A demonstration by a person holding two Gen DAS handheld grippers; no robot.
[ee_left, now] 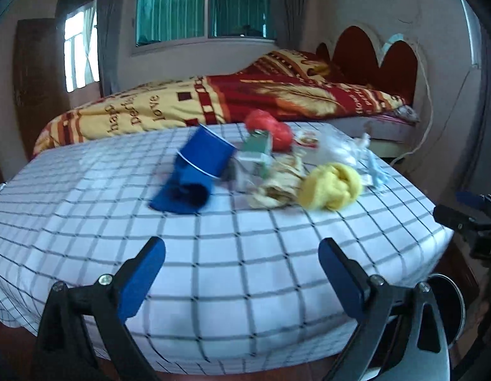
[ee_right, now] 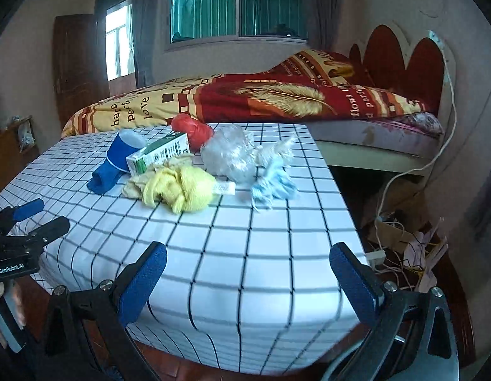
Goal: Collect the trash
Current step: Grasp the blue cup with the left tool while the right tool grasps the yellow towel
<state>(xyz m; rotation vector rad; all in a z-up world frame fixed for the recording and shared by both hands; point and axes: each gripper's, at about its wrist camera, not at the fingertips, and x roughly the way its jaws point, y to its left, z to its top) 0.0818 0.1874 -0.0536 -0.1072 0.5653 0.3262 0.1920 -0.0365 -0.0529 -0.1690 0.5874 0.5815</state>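
A pile of trash lies on a checked tablecloth: a blue cup on a blue rag, a green-white carton, a red wad, a yellow cloth, crumpled clear plastic and a light-blue scrap. My left gripper is open and empty near the table's front edge. My right gripper is open and empty, also short of the pile.
A bed with a red-yellow blanket stands behind the table. Cables and boxes lie on the floor at the right. The other gripper shows at the frame edge in the left wrist view and in the right wrist view.
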